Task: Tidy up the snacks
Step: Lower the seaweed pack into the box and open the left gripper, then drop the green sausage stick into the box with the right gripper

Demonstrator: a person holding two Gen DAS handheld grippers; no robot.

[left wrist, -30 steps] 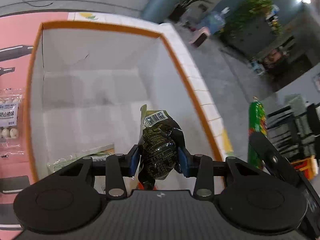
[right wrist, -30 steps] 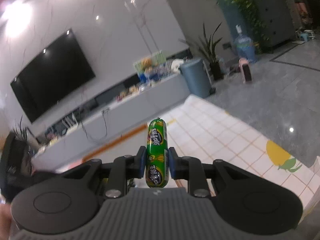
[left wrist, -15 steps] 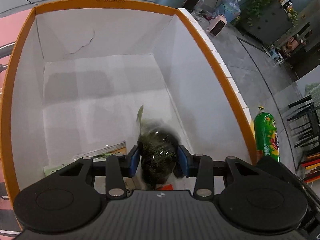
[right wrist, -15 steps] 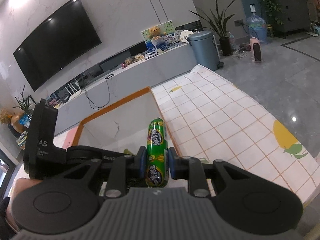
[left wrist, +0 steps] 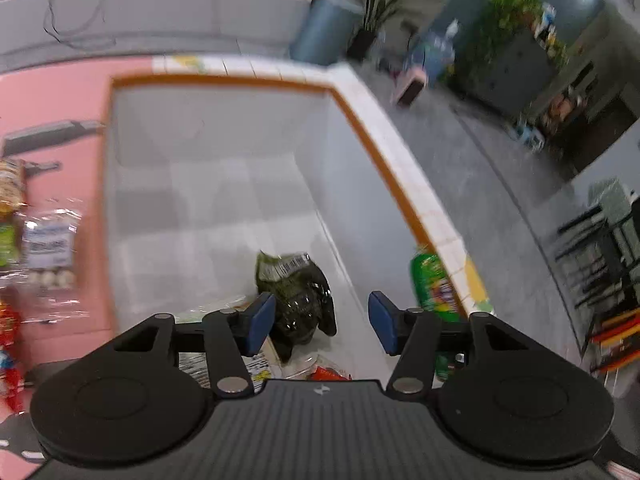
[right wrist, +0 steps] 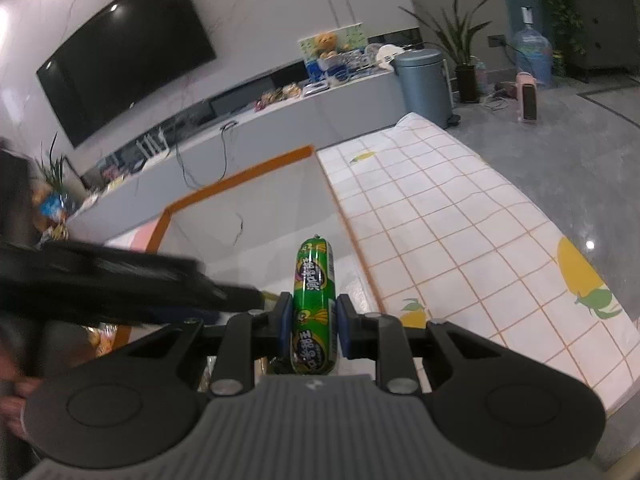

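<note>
1. Right gripper (right wrist: 310, 322) is clenched on the green sausage stick (right wrist: 313, 304), whose long axis runs forward along the fingers, tip toward the white box (right wrist: 256, 236).
2. Left gripper (left wrist: 322, 322) hangs over that box with its jaws opening; the dark snack packet (left wrist: 298, 300) lies between the pads, apparently let go, among other packets on the box floor.
3. Judged from this, the sausage is next: the box's orange rim (right wrist: 240, 180) lies just ahead and below, by the surface's checked cloth (right wrist: 460, 240).
</note>
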